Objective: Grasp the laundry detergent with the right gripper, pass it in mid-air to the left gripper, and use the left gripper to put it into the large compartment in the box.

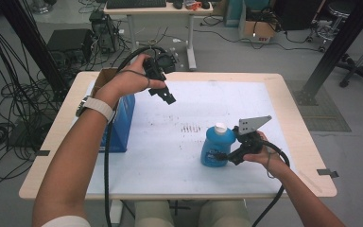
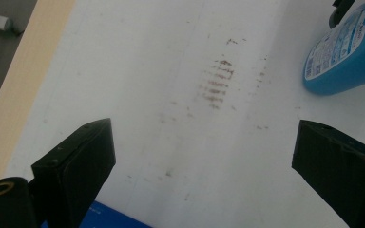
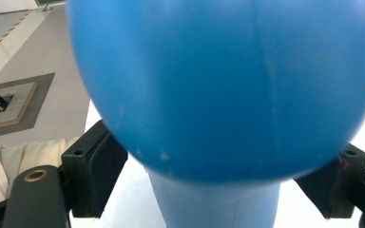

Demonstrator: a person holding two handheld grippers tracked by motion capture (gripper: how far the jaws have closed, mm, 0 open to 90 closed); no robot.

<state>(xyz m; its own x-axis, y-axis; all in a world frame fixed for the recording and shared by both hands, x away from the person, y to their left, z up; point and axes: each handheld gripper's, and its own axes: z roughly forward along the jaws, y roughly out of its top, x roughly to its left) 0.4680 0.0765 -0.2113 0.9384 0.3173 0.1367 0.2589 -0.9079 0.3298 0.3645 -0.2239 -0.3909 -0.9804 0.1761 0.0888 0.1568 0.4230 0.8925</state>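
Observation:
A blue bottle [image 1: 215, 146] with a white cap [image 1: 220, 127] stands upright on the white table top [image 1: 170, 151], right of centre. My right gripper [image 1: 228, 156] reaches in from the bottle's right side, and its two jaws sit against the body low down. In the right gripper view the bottle [image 3: 223, 85] bulges between both black pads [image 3: 100, 171], with the gripper [image 3: 223, 156] closed on it. My left gripper [image 1: 168, 97] hangs above the back left of the table, open and holding nothing. In the left gripper view its gripper [image 2: 202, 137] looks down on bare table and the bottle [image 2: 344, 52].
A blue box [image 1: 123, 123] stands at the table's left, under my left forearm, with an open cardboard box [image 1: 105, 75] behind it. Faint brown smudges [image 1: 191, 127] mark the table top. Cables, a desk and black frame posts surround the table.

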